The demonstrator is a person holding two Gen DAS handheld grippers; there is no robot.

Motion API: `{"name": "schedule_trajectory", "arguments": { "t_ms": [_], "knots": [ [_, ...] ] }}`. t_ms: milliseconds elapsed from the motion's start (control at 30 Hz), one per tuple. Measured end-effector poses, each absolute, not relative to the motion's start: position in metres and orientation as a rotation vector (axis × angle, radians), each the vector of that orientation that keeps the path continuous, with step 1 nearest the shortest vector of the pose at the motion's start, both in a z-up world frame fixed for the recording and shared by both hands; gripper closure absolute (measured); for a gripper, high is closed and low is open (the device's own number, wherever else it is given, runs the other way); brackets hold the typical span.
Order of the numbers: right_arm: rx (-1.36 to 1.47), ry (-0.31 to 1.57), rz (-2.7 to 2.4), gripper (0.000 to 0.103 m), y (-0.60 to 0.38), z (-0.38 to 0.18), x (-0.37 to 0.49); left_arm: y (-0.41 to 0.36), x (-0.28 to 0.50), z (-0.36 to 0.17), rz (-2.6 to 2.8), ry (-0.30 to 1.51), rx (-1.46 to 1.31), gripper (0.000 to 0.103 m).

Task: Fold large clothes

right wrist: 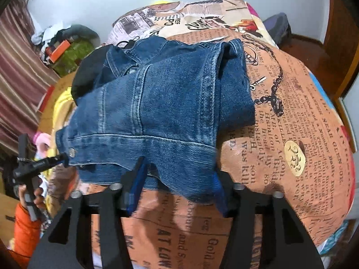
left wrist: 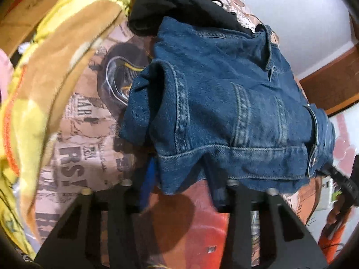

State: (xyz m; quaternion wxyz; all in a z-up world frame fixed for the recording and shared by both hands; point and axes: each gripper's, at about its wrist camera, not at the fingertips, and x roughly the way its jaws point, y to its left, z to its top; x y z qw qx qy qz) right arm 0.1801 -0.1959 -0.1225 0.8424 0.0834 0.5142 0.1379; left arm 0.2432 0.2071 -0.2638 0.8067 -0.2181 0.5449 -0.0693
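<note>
A folded blue denim jacket (left wrist: 224,112) lies on a bed with a newspaper-print cover (left wrist: 85,152). My left gripper (left wrist: 181,186) stands open at the jacket's near hem, its blue-padded fingers (left wrist: 147,183) spread on either side of a hanging corner of denim. In the right wrist view the same jacket (right wrist: 161,112) lies on the cover (right wrist: 291,134). My right gripper (right wrist: 177,186) is open, with a corner of the hem hanging between its fingers (right wrist: 136,183). The left gripper (right wrist: 42,163) also shows in the right wrist view, at the jacket's left button edge.
A black garment (left wrist: 175,2) lies behind the jacket. A yellow and brown blanket (left wrist: 44,85) is bunched at the left. Clutter with an orange box (right wrist: 60,49) sits by a striped curtain (right wrist: 20,78). A wooden bed frame (left wrist: 332,85) stands at the right.
</note>
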Motion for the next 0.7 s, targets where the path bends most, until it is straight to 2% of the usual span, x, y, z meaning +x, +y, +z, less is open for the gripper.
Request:
{"name": "schedule_trajectory", "arguments": {
  "t_ms": [33,133,333,533,700],
  "knots": [
    [0.168,1.088,0.295,0.077,-0.195,-0.121,0.180,0.205,0.242,-0.260,-0.153,1.163,-0.453,0.082],
    [0.165,1.086,0.352,0.088,-0.194,-0.112,0.178,0.202,0.235,-0.240,-0.228,1.110,-0.455,0.088],
    [0.205,1.039,0.451,0.091,-0.187,-0.089,0.187,0.201,0.239,-0.190,-0.299,1.010,-0.474,0.089],
    [0.179,0.913,0.451,0.092,-0.181,-0.058,0.230,0.216,0.291,-0.150,-0.292,0.903,-0.527,0.090],
    [0.190,0.849,0.392,0.092,-0.190,-0.052,0.284,0.217,0.342,-0.149,-0.230,0.898,-0.498,0.090]
  ]
}}
